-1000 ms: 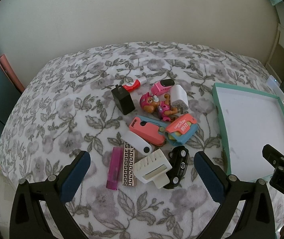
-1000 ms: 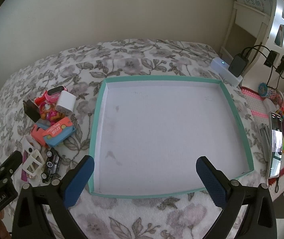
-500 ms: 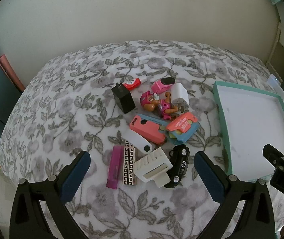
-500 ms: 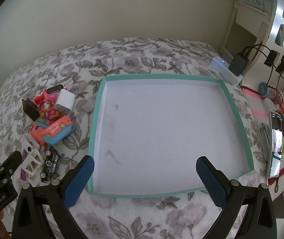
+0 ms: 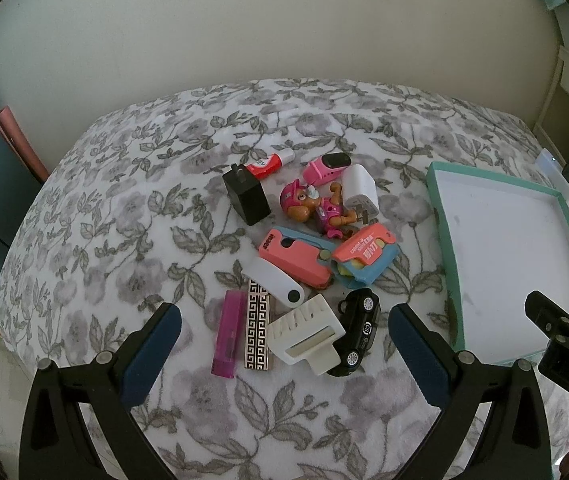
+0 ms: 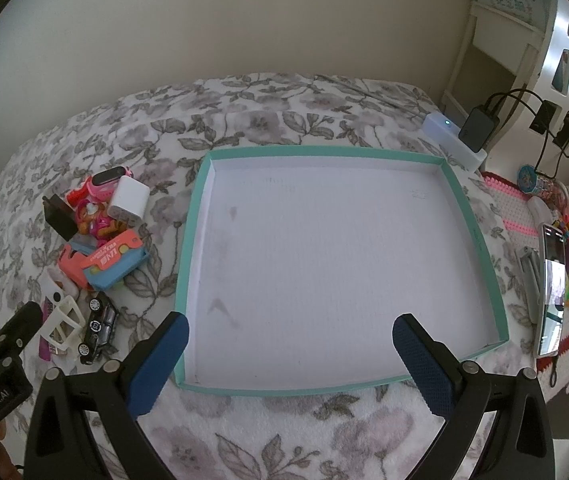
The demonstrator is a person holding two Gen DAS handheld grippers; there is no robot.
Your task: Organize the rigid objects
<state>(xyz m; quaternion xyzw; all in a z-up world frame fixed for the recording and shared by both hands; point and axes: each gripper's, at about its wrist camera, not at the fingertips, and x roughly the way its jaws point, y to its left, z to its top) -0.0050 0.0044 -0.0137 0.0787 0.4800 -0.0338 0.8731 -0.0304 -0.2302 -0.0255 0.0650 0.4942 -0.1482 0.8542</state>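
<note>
Both tongs, left [image 5: 284,344] and right [image 6: 290,354], still wide open, empty; pile unmoved.

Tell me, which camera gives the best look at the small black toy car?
The left wrist view. There the small black toy car lies near the middle of the picture, roof, windows and wheels plain, beside a white plastic clip. The right wrist view shows the same car only far off at its left edge, small and stretched.

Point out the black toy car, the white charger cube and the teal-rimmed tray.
black toy car [image 5: 358,328], left wrist view, on its roof.
white charger cube [image 6: 128,202], right wrist view, on its broad upper face.
teal-rimmed tray [image 6: 324,151], right wrist view, on its far rim.
</note>
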